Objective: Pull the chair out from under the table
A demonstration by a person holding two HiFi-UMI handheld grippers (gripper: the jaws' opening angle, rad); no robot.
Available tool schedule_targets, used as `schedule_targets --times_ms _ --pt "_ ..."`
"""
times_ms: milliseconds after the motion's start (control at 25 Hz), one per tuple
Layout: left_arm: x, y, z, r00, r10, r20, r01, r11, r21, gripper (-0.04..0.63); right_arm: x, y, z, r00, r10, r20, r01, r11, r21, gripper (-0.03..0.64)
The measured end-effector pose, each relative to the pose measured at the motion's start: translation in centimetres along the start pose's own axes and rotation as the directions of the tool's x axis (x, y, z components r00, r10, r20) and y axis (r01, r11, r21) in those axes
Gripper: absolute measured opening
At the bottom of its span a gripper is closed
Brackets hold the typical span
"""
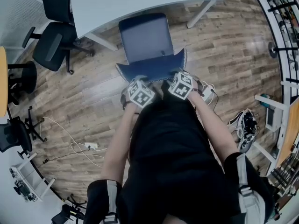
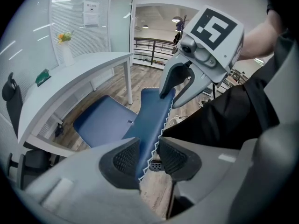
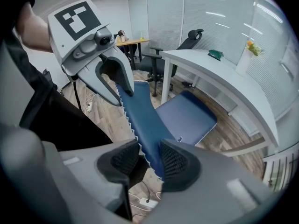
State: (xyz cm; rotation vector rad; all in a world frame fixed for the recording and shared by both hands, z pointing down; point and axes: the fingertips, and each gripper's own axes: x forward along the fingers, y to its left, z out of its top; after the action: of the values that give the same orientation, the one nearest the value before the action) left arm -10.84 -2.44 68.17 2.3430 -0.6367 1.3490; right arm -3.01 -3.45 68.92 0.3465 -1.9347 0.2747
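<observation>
left gripper (image 2: 149, 155) and right gripper (image 3: 150, 158) side by side, downward, jaws clamped

Black office chairs (image 1: 53, 43): ahead, well left of left gripper (image 1: 136, 82). Power strip (image 1: 91, 146) with white cables: on wood floor (image 1: 224, 45), behind and left of it. Shoes (image 1: 246, 125): well right of right gripper (image 1: 180, 76). Vase (image 3: 244, 59) with flowers, green object (image 3: 216, 54): far ahead of right gripper, to its right. Paper notice (image 2: 90, 12): on glass wall (image 2: 46, 27) beyond left gripper.
</observation>
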Motion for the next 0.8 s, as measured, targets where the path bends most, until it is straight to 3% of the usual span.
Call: schedule_targets --times_ms 360,800 --pt "0.2 -1.6 -0.5 1.0 0.015 -0.002 -0.015 1.0 0.019 0.134 0.0 1.2 -1.1 1.0 0.017 -0.008 -0.017 1.0 -0.014 0.144" --pt "0.2 -6.8 -0.5 1.0 0.031 -0.002 -0.031 0.999 -0.011 0.135 -1.9 4.0 -5.0 0.999 0.042 -0.004 -0.042 0.998 -0.036 0.143"
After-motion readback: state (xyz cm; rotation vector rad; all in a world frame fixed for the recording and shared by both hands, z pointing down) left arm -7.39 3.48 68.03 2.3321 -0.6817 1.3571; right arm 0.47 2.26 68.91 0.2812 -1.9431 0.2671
